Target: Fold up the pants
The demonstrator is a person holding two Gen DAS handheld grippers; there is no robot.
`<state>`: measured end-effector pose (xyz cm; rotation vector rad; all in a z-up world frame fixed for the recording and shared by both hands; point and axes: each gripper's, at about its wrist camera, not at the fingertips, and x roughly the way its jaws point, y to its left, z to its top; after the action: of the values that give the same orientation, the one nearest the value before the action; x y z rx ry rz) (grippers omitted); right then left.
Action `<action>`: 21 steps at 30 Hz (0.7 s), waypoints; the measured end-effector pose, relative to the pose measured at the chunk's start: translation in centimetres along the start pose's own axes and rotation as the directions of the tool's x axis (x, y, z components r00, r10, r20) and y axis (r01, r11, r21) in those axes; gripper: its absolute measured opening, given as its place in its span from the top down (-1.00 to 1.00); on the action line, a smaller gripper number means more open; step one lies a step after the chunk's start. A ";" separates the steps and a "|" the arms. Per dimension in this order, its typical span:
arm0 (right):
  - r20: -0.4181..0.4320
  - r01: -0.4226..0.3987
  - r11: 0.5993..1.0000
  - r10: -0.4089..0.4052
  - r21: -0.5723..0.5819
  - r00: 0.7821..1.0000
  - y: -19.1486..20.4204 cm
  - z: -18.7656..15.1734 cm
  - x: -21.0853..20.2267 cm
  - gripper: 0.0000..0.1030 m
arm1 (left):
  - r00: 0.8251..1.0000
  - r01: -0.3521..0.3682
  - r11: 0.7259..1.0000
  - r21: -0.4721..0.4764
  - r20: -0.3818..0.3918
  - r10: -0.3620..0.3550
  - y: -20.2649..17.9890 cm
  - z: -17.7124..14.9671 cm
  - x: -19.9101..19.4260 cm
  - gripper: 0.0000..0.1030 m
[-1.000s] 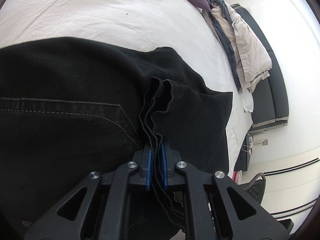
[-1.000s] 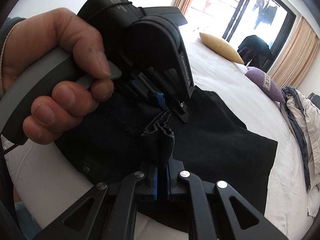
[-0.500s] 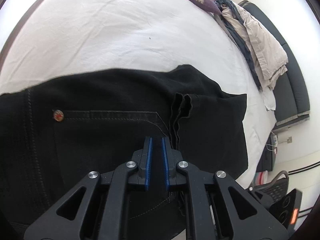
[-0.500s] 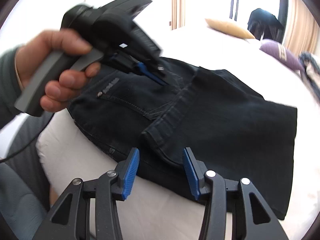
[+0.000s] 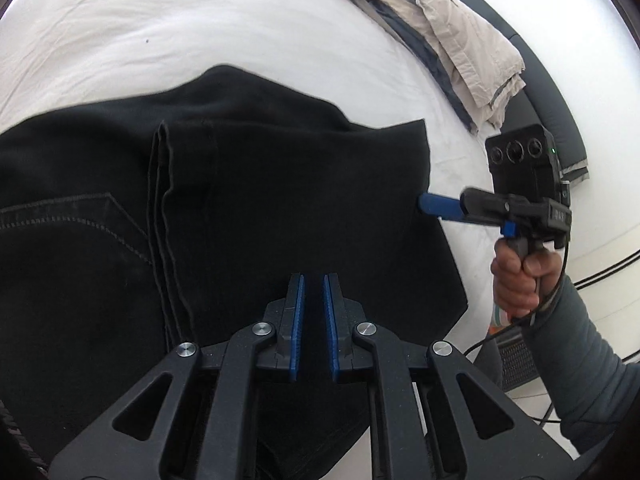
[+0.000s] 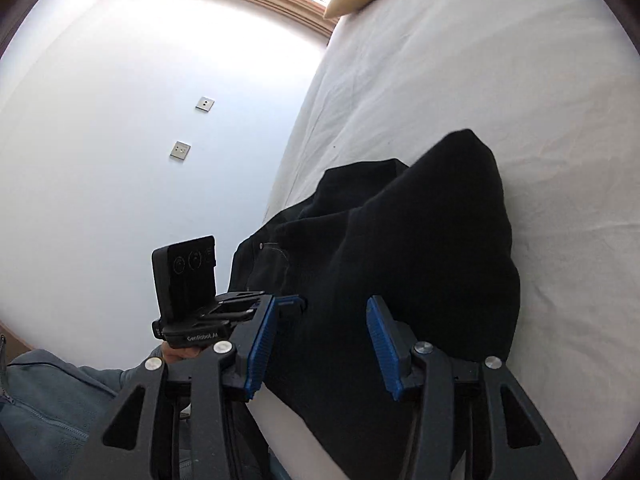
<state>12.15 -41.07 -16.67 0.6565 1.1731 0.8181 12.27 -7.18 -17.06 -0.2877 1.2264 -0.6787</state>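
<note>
The folded black denim pants (image 5: pixel 248 208) are lying on the white-sheeted bed (image 5: pixel 200 28), hem edges stacked over the pocket side. The left gripper (image 5: pixel 313 284) is hovering over the fabric, its blue pads a narrow gap apart, holding nothing. The right gripper (image 6: pixel 320 312) is sitting at the fold's edge, jaws spread wide around the cloth, not clamping it.

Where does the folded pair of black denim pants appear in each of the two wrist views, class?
Left wrist view: the folded pair of black denim pants fills the left and centre, beyond the left hand-held gripper.
Right wrist view: lower centre to right, between the fingers of the right hand-held gripper.
Shared landmark: the white bedsheet.
</note>
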 end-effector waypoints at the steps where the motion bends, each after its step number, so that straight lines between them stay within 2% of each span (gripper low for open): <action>1: -0.012 -0.010 1.000 0.010 0.023 1.000 -1.0 0.5 0.4 0.03 | 1.000 0.001 1.000 -0.015 -0.004 -0.001 0.5 -0.4 0.3 0.82; 4: 0.005 -0.028 0.996 0.027 0.083 1.000 -3.5 2.4 1.4 0.09 | 1.000 0.021 0.999 -0.038 0.011 -0.020 1.3 -0.9 0.5 0.82; 9: 0.072 -0.097 0.989 0.089 0.114 0.993 -4.7 3.9 0.8 0.09 | 1.000 0.010 1.000 -0.010 0.027 -0.009 0.7 -1.4 1.1 0.82; 14: 0.132 -0.144 0.977 0.124 0.155 0.983 -5.6 2.8 -0.2 0.08 | 0.999 0.029 0.999 -0.022 0.034 -0.029 0.3 -1.8 1.6 0.82; 18: 0.214 -0.176 0.970 0.138 0.167 0.967 -5.3 2.5 -2.0 0.02 | 0.998 0.043 0.999 -0.020 0.040 -0.042 1.9 -1.8 0.6 0.82; 19: 0.215 -0.169 0.973 0.133 0.159 0.968 -5.0 2.8 -1.9 -0.04 | 0.998 0.046 0.999 -0.022 0.042 -0.045 2.1 -1.9 0.5 0.82; 21: 0.183 -0.130 0.977 0.098 0.171 0.978 -4.9 3.7 -1.1 -0.04 | 0.998 0.049 0.998 -0.031 0.041 -0.048 2.5 -1.9 0.4 0.82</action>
<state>16.51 -44.75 -19.03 0.9354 1.0658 0.7393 11.38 -5.19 -19.36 -0.3567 1.1956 -0.6927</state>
